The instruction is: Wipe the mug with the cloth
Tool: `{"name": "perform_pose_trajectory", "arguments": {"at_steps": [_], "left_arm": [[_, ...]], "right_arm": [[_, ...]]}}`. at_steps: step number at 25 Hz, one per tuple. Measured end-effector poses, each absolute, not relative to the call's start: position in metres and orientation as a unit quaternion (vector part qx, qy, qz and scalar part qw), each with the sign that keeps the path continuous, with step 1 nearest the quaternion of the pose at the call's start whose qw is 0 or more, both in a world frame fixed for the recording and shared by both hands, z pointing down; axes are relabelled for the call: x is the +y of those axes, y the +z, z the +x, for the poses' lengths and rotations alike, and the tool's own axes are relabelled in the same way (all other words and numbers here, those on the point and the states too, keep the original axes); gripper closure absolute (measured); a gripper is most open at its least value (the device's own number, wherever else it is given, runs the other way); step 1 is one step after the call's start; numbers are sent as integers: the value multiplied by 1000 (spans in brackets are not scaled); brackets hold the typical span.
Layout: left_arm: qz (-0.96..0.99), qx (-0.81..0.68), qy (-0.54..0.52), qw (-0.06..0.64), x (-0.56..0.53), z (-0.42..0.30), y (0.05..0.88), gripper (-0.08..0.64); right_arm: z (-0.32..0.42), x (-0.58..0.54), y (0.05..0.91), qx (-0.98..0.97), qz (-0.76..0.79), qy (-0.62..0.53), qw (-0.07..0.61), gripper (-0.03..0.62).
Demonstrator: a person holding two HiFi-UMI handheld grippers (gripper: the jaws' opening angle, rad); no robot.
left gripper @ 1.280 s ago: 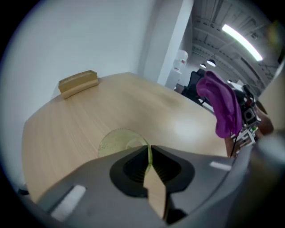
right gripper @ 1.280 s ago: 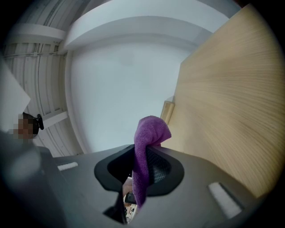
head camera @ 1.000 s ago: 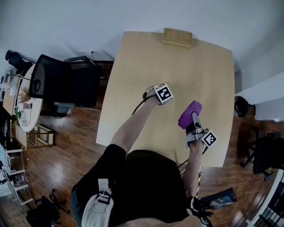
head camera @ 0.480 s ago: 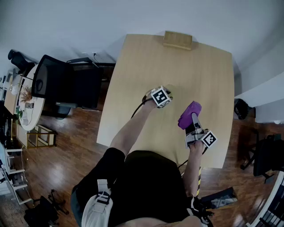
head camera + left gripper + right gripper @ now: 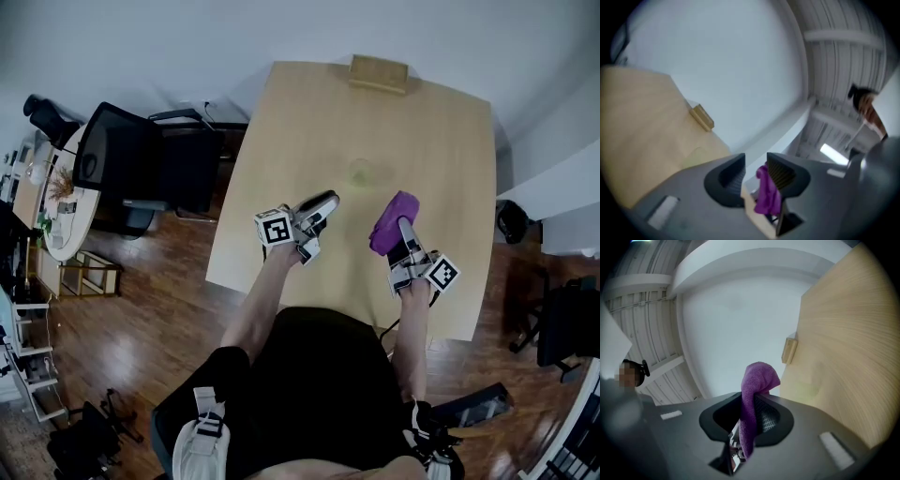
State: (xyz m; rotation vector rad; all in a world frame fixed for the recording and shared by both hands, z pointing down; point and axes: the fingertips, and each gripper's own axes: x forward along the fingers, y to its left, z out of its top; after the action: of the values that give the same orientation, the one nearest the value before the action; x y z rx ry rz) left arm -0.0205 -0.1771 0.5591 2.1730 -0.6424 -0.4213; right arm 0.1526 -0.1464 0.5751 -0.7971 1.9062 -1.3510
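A pale greenish mug (image 5: 361, 172) stands alone on the light wooden table (image 5: 441, 141) and is faint in the right gripper view (image 5: 809, 386). My left gripper (image 5: 325, 205) hangs raised near the table's near left side, well short of the mug. Its jaws (image 5: 756, 171) have just been opening and hold nothing. The purple seen through them is the cloth further off. My right gripper (image 5: 405, 234) is shut on the purple cloth (image 5: 394, 217), to the right of the mug and nearer to me. The cloth (image 5: 757, 380) bulges over the jaws and hangs down between them.
A small wooden block (image 5: 378, 73) lies at the table's far edge. A black office chair (image 5: 141, 169) stands left of the table, and a round side table (image 5: 52, 206) is further left on the wood floor. White walls lie beyond the table.
My left gripper opened, left the mug, rose and drew back leftward toward me while rolling over. The mug now stands uncovered. My right gripper lifted the cloth slightly.
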Motion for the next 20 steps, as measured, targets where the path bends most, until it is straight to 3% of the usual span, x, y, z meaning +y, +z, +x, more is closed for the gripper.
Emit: {"name": "perform_pose_trajectory", "arguments": {"at_steps": [3, 7, 20], "left_arm": [[800, -219, -333, 449, -137, -56, 536, 411], [754, -205, -434, 448, -100, -90, 511, 411], [736, -125, -490, 449, -8, -143, 473, 410]], "right_arm": [[147, -132, 571, 729, -283, -528, 332, 532], [138, -112, 559, 718, -262, -536, 358, 532], [88, 3, 515, 728, -292, -497, 370, 532]]}}
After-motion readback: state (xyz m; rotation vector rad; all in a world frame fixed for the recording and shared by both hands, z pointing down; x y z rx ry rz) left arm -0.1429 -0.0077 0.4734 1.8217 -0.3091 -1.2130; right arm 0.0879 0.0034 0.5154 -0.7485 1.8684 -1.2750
